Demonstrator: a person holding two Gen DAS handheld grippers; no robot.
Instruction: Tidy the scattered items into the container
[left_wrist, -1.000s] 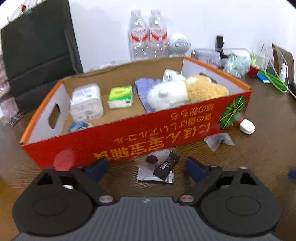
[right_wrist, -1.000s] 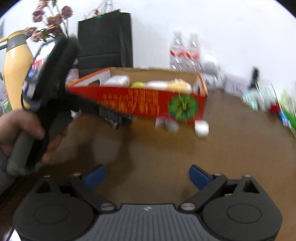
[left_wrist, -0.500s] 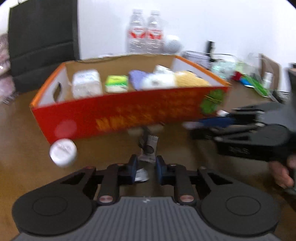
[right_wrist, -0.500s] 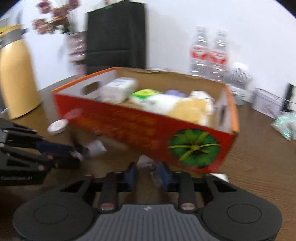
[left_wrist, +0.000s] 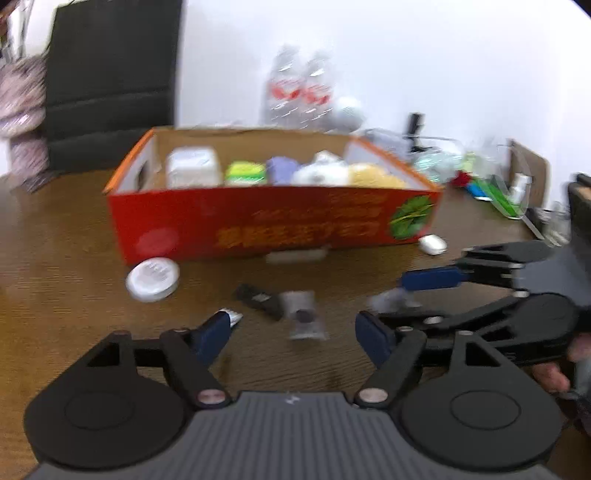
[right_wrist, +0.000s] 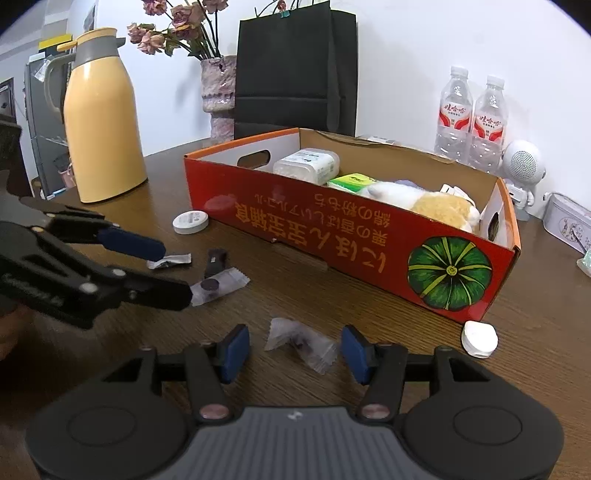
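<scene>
A red cardboard box (left_wrist: 273, 221) (right_wrist: 332, 236) stands on the brown table and holds a plush toy, tissue packs and a plastic tub. My left gripper (left_wrist: 295, 332) is open; a clear candy wrapper (left_wrist: 304, 317) and a dark snack bar (left_wrist: 258, 299) lie just ahead of it. My right gripper (right_wrist: 293, 349) is open around a crumpled clear wrapper (right_wrist: 301, 341) on the table. Loose items include a round white lid (left_wrist: 153, 278) (right_wrist: 190, 221), a white case (left_wrist: 432, 243) (right_wrist: 479, 338) and another small wrapper (right_wrist: 170, 260).
A yellow thermos (right_wrist: 99, 118), a vase of dried flowers (right_wrist: 218, 99) and a black bag (right_wrist: 295, 70) stand behind the box. Two water bottles (right_wrist: 471, 118), a white speaker (right_wrist: 522, 173) and clutter (left_wrist: 495, 184) sit at the back right.
Both grippers were shut half a second ago and are open now. The left gripper drew back from the box; the wrapper and snack bar lie on the table ahead of it.
</scene>
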